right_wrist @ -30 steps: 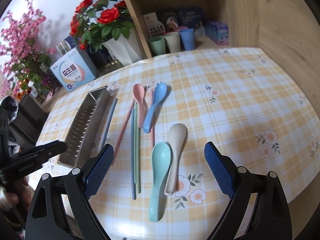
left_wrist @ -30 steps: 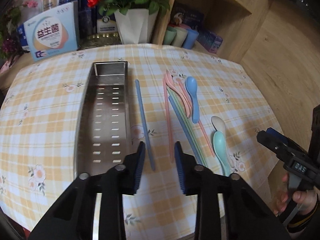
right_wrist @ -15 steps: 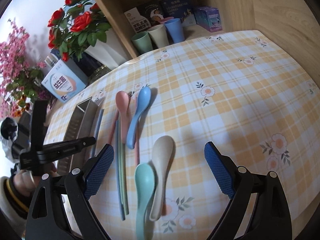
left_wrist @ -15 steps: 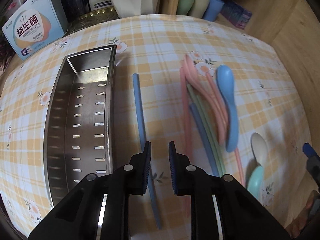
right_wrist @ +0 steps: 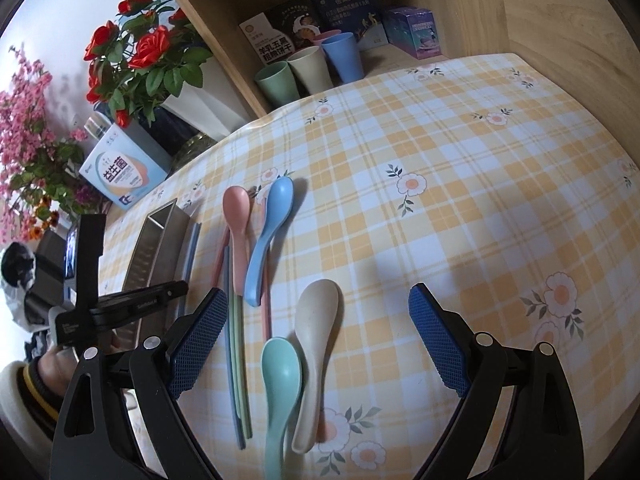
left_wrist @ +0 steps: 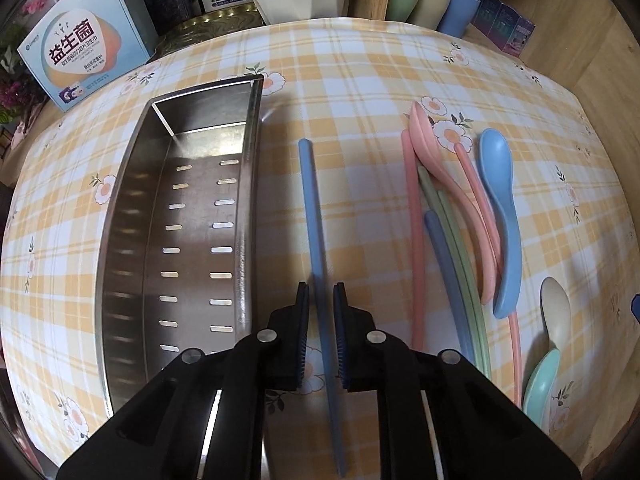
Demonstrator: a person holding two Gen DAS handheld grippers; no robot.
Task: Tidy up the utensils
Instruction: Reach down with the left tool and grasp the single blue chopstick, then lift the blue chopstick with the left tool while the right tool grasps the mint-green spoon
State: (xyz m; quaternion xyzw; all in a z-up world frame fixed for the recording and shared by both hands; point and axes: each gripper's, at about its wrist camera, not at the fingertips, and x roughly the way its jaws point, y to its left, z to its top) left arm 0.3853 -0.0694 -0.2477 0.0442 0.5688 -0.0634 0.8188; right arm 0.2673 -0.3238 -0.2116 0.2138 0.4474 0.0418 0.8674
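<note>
While the left tongs (left_wrist: 321,336) have just been closing, their ribbed blue pads straddle a slim, matte blue chopstick (left_wrist: 315,220) lying flat on the plaid counter (left_wrist: 360,80) beside the perforated steel tray (left_wrist: 120,220); whether the pads press it I cannot tell. Right tongs (right_wrist: 314,340) gape wide above smooth teal spoon (right_wrist: 280,380) and beige spoon (right_wrist: 316,328).

The surface (left_wrist: 360,80), under a yellow checked floral cloth, carries a metal tray (left_wrist: 120,240), a lone blue chopstick (left_wrist: 312,208) beside it, grouped chopsticks (left_wrist: 418,240) and spoons (left_wrist: 500,208).
</note>
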